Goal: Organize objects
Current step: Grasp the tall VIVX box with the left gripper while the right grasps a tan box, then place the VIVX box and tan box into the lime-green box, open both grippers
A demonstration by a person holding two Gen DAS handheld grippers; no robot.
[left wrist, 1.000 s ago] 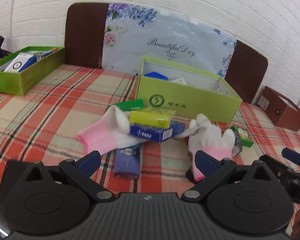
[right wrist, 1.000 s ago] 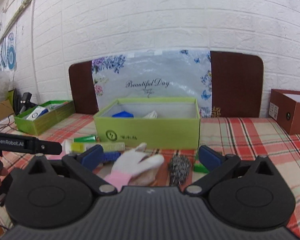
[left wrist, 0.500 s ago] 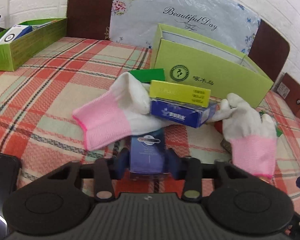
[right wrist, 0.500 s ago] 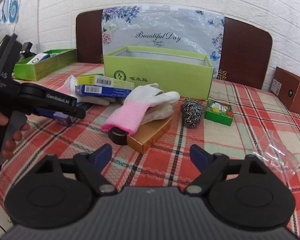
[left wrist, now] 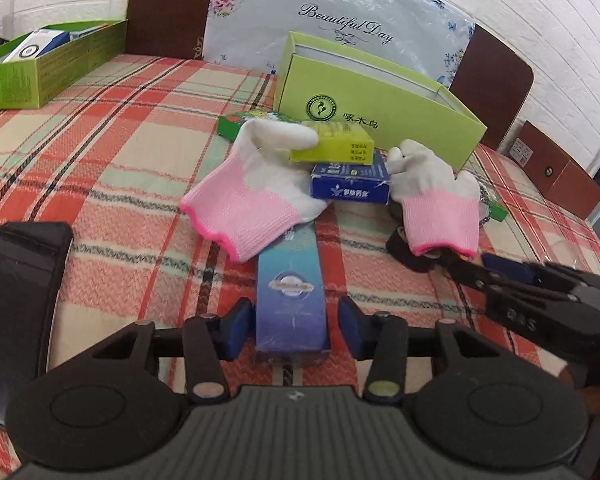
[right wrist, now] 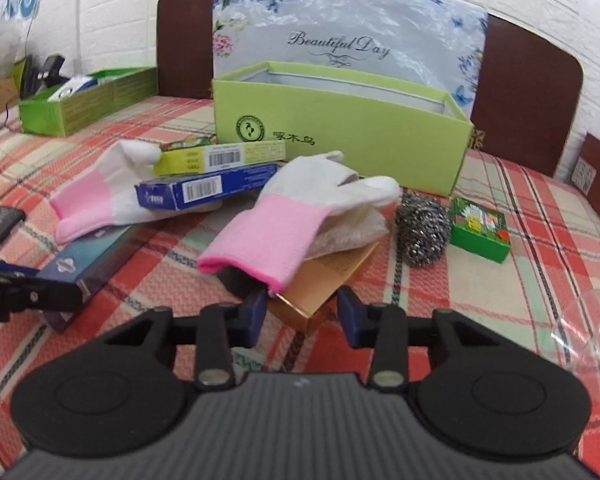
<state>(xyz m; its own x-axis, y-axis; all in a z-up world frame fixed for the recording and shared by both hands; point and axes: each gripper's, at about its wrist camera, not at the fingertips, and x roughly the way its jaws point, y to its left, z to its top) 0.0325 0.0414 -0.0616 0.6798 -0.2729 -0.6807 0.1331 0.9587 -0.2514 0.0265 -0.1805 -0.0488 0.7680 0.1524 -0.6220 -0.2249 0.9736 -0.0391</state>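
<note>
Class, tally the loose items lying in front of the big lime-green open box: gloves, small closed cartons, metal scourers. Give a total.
White knit gloves with pink cuffs: 2
Small closed cardboard cartons (yellow, blue, violet, gold, green, green): 6
Steel-wire scouring ball: 1
Total: 9

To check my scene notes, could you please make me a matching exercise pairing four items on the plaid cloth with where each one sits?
Things:
1. purple box
2. gold box
3. steel scourer
4. yellow box

Places:
A. stacked on the blue box
B. between the left gripper fingers
C. between a glove and the small green box
D. partly under a glove, in front of the right gripper

Pairs: 1-B, 2-D, 3-C, 4-A
</note>
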